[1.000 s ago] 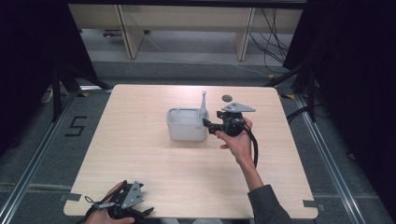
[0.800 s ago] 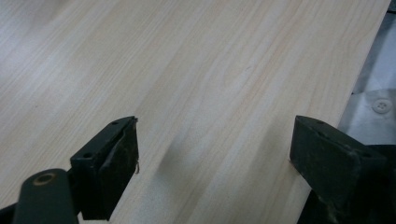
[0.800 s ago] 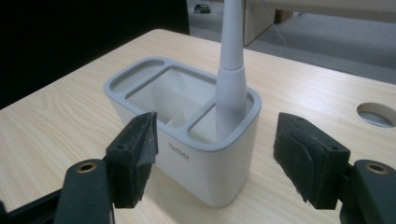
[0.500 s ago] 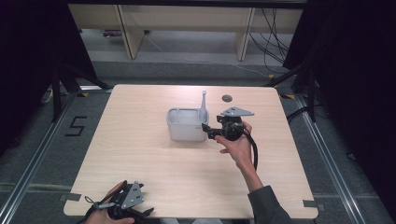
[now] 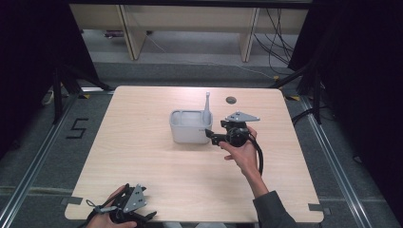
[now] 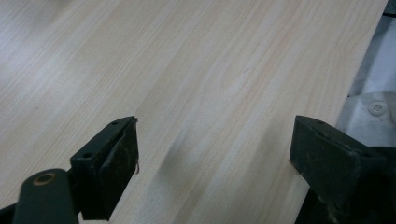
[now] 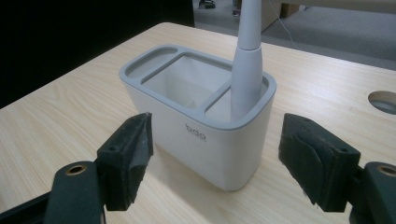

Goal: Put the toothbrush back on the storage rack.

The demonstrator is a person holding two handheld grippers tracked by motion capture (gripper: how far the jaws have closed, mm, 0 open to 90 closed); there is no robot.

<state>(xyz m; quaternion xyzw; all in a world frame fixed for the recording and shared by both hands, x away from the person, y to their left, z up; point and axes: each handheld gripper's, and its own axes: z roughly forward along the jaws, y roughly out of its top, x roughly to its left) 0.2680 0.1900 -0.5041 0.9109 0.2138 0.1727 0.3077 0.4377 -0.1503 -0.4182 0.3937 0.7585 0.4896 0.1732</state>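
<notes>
A white holder (image 5: 190, 126) with a grey rim stands at the middle of the table. A grey utensil handle (image 5: 207, 104) stands upright in its right-end compartment (image 7: 246, 60). My right gripper (image 5: 211, 136) sits level at the holder's right end, pointing left at it. In the right gripper view its jaws (image 7: 217, 140) are open and have just been opening. Nothing is between the pads, and the holder (image 7: 187, 116) stands just ahead of them. My left gripper (image 5: 142, 214) rests at the table's front left edge. Its jaws (image 6: 212, 140) are open over bare wood.
The light wooden table (image 5: 142, 156) has a round cable hole (image 5: 231, 99) behind the right gripper, also seen in the right gripper view (image 7: 385, 100). Dark floor and metal rails surround the table. Shelving stands beyond its far edge.
The right gripper has shifted slightly toward the near side beside the holder's right end. The left gripper has not moved.
</notes>
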